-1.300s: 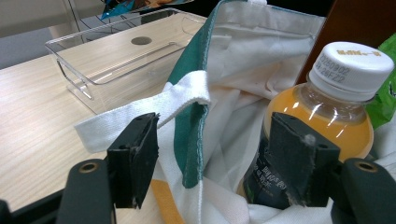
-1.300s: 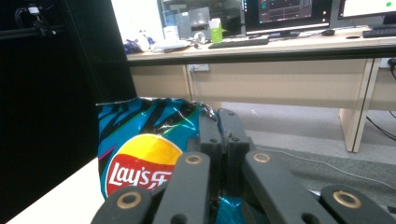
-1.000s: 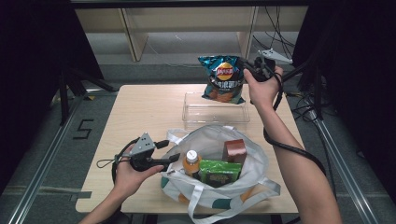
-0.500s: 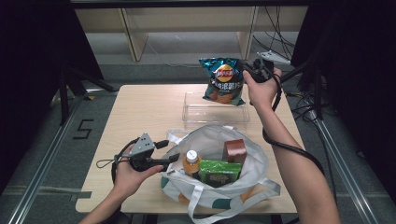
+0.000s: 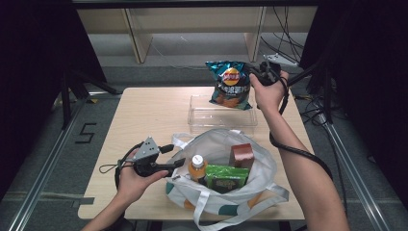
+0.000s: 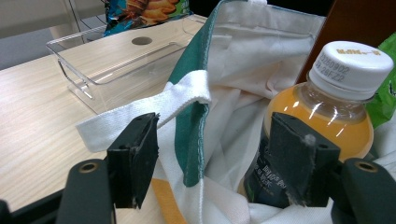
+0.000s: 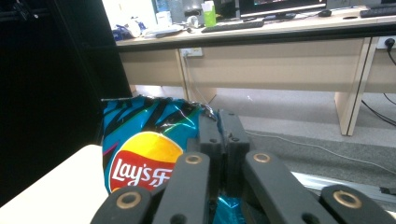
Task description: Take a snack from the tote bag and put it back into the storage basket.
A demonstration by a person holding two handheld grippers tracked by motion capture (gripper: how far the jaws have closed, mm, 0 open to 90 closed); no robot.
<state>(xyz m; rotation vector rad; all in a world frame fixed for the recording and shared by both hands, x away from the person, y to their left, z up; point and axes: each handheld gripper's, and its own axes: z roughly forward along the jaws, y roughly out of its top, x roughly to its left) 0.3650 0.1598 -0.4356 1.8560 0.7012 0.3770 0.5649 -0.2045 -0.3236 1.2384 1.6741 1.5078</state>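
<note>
A blue Lay's chip bag (image 5: 230, 84) hangs upright over the far edge of a clear plastic tray (image 5: 221, 118). My right gripper (image 5: 255, 76) is shut on the bag's top right corner (image 7: 140, 154), its jaws (image 7: 218, 123) pinching the foil. My left gripper (image 5: 177, 155) is at the left rim of a white tote bag (image 5: 269, 168). It stands open (image 6: 215, 135), with the bag's green-edged rim and white handle (image 6: 187, 93) loose between the pads. An orange drink bottle (image 6: 336, 102) stands just behind the right pad.
The tote bag also holds a green packet (image 5: 226, 176) and a brown box (image 5: 241, 155) beside the bottle (image 5: 197, 166). The tray (image 6: 116, 60) lies between the tote and the table's far edge. Bare tabletop (image 5: 144, 115) lies to the left.
The right hand with the chip bag has shifted only slightly. The left hand has stayed where it was.
</note>
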